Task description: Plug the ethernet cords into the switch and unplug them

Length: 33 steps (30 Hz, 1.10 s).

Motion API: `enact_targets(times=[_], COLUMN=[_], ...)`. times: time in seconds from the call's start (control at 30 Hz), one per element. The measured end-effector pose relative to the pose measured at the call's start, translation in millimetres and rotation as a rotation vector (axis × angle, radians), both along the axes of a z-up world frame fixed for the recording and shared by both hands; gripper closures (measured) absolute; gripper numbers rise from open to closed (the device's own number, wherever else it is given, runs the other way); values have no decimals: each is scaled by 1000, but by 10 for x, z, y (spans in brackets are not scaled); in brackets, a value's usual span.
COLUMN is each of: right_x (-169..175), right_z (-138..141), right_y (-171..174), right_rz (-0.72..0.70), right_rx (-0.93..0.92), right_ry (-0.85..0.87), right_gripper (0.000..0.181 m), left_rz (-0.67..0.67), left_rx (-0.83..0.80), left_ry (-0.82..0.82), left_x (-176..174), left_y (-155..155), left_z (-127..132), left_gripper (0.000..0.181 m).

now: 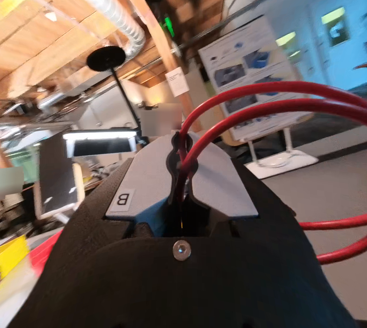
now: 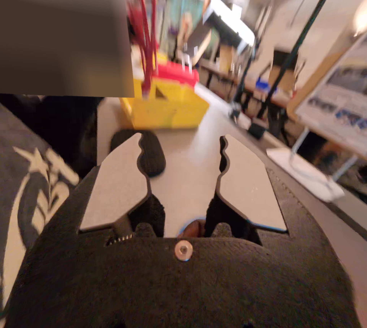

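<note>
At the far left of the left wrist view, a yellow bin (image 1: 12,254) and a red bin (image 1: 42,248) are sitting on the pale grey tabletop (image 1: 317,189), with tilted monitors (image 1: 57,177) and cluttered benches blurring behind them under a ceiling of wooden beams and a silver duct (image 1: 123,20). The left gripper (image 1: 181,139) is tilting upward, its jaws closing tightly on two red ethernet cords (image 1: 248,95) — these are arching out of the fingertips to the right, and more red cord is trailing low along the right edge. Beyond them a poster board (image 1: 252,72) is standing on a white base. In the right wrist view, a dark printed garment is filling the left edge; past it, red cords (image 2: 148,40) are hanging down just above the yellow bin (image 2: 164,111) on the grey table (image 2: 184,169). The right gripper (image 2: 181,137) is hovering over the tabletop with its jaws spread wide, holding nothing. The switch is not showing in either view.
</note>
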State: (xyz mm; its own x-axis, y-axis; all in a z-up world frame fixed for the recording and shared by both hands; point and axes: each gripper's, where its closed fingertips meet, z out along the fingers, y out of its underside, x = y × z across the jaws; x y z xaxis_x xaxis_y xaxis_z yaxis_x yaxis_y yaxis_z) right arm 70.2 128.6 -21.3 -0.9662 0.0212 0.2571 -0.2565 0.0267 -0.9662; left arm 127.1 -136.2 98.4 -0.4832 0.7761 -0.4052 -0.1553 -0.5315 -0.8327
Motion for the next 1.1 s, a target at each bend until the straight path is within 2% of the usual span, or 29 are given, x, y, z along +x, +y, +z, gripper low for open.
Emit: enact_targets(times=[0.1, 0.17, 0.3, 0.37, 0.43, 0.53, 0.63, 0.7, 0.73, 0.8, 0.87, 0.9, 1.0, 1.1], right_x=[178, 209, 277, 206, 122, 36, -21, -84, -119, -198, -278, -335, -477, -605], right_z=[228, 260, 90, 49, 1, -139, -219, -308, -367, -438, -409, -374, -172, 110], right_y=[-62, -70, -126, -134, -150, -200, -246, -266, -269, -257, -215, -177, -17, 216], right_rz=[63, 49, 56, -1, -56, -109, -150, -190, -209, -254, -284, -300, -305, -314], right_rx=[-316, -386, -234, -179, -126, -9, 32, 73, 105, 147, 131, 111, -7, -177], right_ry=[-11, 17, 165, 181, 137, 3, -115, -150, -155, -139, -79, -48, 23, 72], right_gripper=[110, 115, 121, 127, 137, 136, 137, 151, 165, 167, 167, 167, 168, 169], left_rz=[-114, -151, -174, -166, -132, -85, -56, -37, -33, -56, -145, -227, -580, -975], left_rx=[-57, -122, -246, -293, -342, -367, -394, -428, -438, -447, -438, -429, -352, -237], left_ry=[-136, -227, -395, -411, -403, -357, -333, -322, -315, -322, -341, -362, -437, -325], left_x=[-351, -545, -844, -936, -979, -977, -962, -945, -934, -928, -919, -902, -735, -395], left_y=[477, 729, 1038, 1138, 1214, 1294, 1372, 1425, 1449, 1512, 1605, 1673, 1874, 1931], left_z=[-286, -488, -772, -789, -764, -703, -699, -695, -688, -705, -740, -767, -823, -593], left_gripper=[175, 175, 175, 175, 175, 175, 175, 176, 175, 174, 169, 161, 132, 132])
